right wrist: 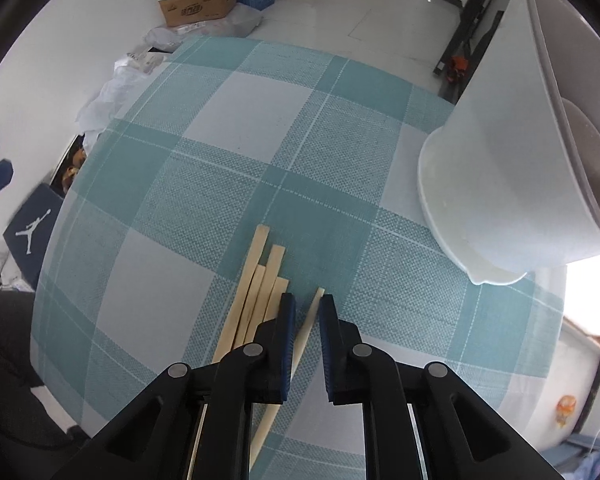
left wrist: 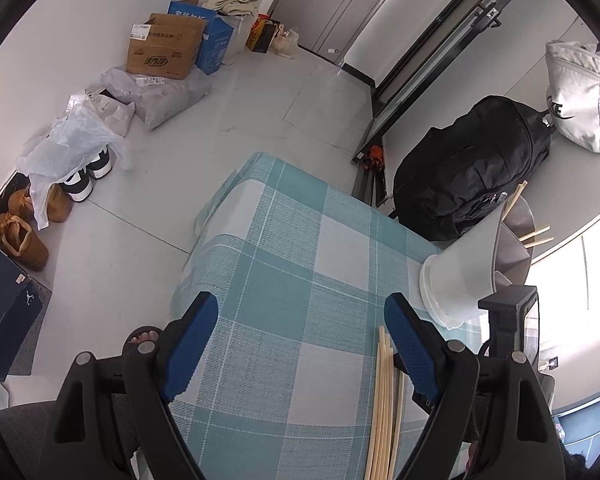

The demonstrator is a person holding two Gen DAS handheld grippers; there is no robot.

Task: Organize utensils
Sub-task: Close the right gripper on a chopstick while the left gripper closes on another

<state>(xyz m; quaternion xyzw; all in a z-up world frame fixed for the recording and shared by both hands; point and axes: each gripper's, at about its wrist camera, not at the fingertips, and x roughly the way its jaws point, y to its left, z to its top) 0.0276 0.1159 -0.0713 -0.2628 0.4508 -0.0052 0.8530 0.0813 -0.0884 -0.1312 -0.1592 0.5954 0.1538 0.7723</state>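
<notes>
- Right wrist view looks down on a table (right wrist: 236, 120) under a teal check cloth, with a white holder (right wrist: 500, 184) at its right side, tilted or tipped so that its wall leans and its open top faces away to the right.
- Left wrist view shows that a few chopsticks already poke out of the holder's mouth (left wrist: 534, 236), so part of the sorting looks done.
- Loose chopsticks (right wrist: 256, 292) lie in a flat bundle on the cloth, near the holder but well clear of it, four side by side.
- One single chopstick (right wrist: 310, 320) lies just right of the bundle, apart from it.
- Its long axis runs from the near edge of the table away and slightly rightward; its far end lies between the right gripper's (right wrist: 306, 304) tips.
- Right gripper is nearly clenched around that single stick, pointing steeply down; whether the pads truly press it, I cannot tell for sure.
- Left gripper (left wrist: 300, 320) is released, jaws wide, hovering over bare cloth with nothing between them; the bundle lies just by its right finger.
- To do the pick well, I judge: close squarely across the stick, keep the neighbours out of the pinch, lift straight, then turn it to enter the holder end-first.
</notes>
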